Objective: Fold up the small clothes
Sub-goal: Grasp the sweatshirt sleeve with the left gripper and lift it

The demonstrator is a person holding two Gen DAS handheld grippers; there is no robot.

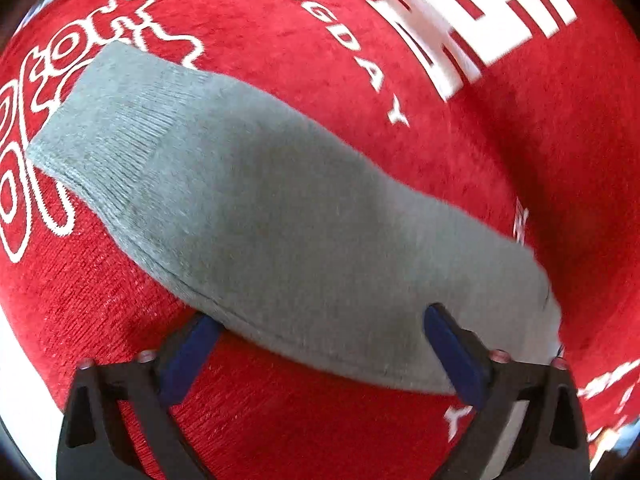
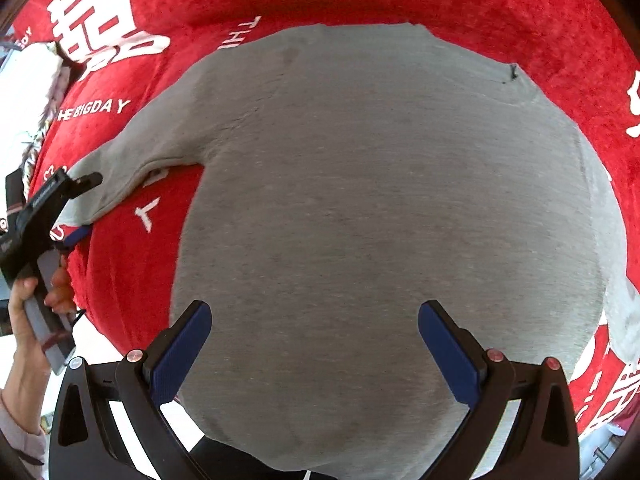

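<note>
Gray sweater (image 2: pixel 380 208) hem cut off below right tool (image 2: pixel 314 344).

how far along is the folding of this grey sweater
Done: the grey sweater lies flat on the red cloth. In hand: the left gripper is open around the sleeve, not clamped; the right gripper hovers open over the body. Left: no fold shows yet, so sleeves and body remain.
</note>
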